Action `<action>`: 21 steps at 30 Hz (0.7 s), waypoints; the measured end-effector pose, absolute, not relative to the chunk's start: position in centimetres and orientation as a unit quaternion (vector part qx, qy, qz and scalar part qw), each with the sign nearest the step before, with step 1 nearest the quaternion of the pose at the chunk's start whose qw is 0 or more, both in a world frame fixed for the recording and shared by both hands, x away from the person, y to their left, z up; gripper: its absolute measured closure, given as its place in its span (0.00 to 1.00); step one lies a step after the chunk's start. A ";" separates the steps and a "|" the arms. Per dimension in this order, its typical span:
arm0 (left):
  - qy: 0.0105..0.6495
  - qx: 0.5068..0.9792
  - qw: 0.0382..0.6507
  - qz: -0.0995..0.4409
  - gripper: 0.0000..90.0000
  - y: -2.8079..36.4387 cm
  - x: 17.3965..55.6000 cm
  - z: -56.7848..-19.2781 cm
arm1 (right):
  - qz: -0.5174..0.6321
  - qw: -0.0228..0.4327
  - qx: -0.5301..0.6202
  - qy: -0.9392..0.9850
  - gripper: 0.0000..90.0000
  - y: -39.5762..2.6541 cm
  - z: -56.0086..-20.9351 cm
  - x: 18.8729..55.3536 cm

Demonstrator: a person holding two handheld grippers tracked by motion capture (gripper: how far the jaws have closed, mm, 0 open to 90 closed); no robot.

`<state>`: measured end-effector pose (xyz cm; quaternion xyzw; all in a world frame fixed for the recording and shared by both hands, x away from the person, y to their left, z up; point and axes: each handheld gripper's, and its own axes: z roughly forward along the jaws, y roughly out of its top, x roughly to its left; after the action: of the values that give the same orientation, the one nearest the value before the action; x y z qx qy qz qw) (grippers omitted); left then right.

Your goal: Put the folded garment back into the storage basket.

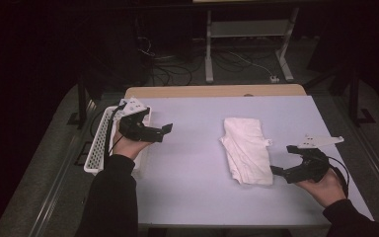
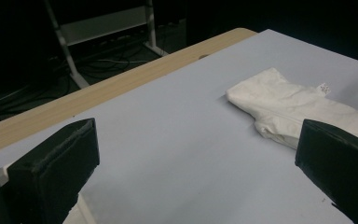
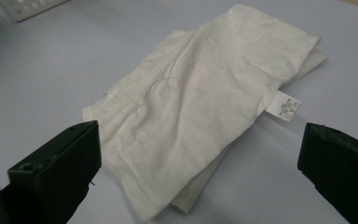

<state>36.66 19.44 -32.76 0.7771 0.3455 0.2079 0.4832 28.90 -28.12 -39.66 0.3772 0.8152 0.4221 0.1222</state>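
Garment: folded white cotton cloth with a small care tag (image 1: pixel 246 149) lies flat, centre-right on the pale blue table top (image 1: pixel 187 173), folded compact, apparently for lifting.
Right gripper (image 1: pixel 285 160): jaws spread, empty, just beside the cloth's near right corner, judged ready to pinch.
Left gripper (image 1: pixel 164 132): jaws spread, empty, well apart at left.
Container: white perforated plastic basket (image 1: pixel 94 148) at the left edge; contents hidden by hand.

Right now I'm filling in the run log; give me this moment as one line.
left gripper: open, near basket | right gripper: open, beside folded white cloth | cloth: flat on table, unheld
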 end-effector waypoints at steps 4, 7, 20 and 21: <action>0.344 0.780 0.483 0.202 0.00 18.7 37.3 -32.9 | 0.422 0.116 0.380 0.815 0.00 -28.0 -40.0 28.9; 0.342 0.783 0.479 0.200 0.00 18.2 37.6 -32.9 | 0.419 0.111 0.381 0.817 0.00 -27.8 -40.4 29.0; 0.337 0.787 0.484 0.179 0.00 14.7 39.5 -33.8 | 0.415 0.105 0.380 0.820 0.00 -27.8 -41.4 28.9; 0.336 0.789 0.483 0.176 0.00 14.3 39.8 -34.0 | 0.415 0.105 0.380 0.820 0.00 -27.8 -41.5 28.9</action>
<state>39.79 14.31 -33.97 0.7894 0.3357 0.1761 0.4828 28.95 -27.78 -41.46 0.3800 0.8201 0.4149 0.1045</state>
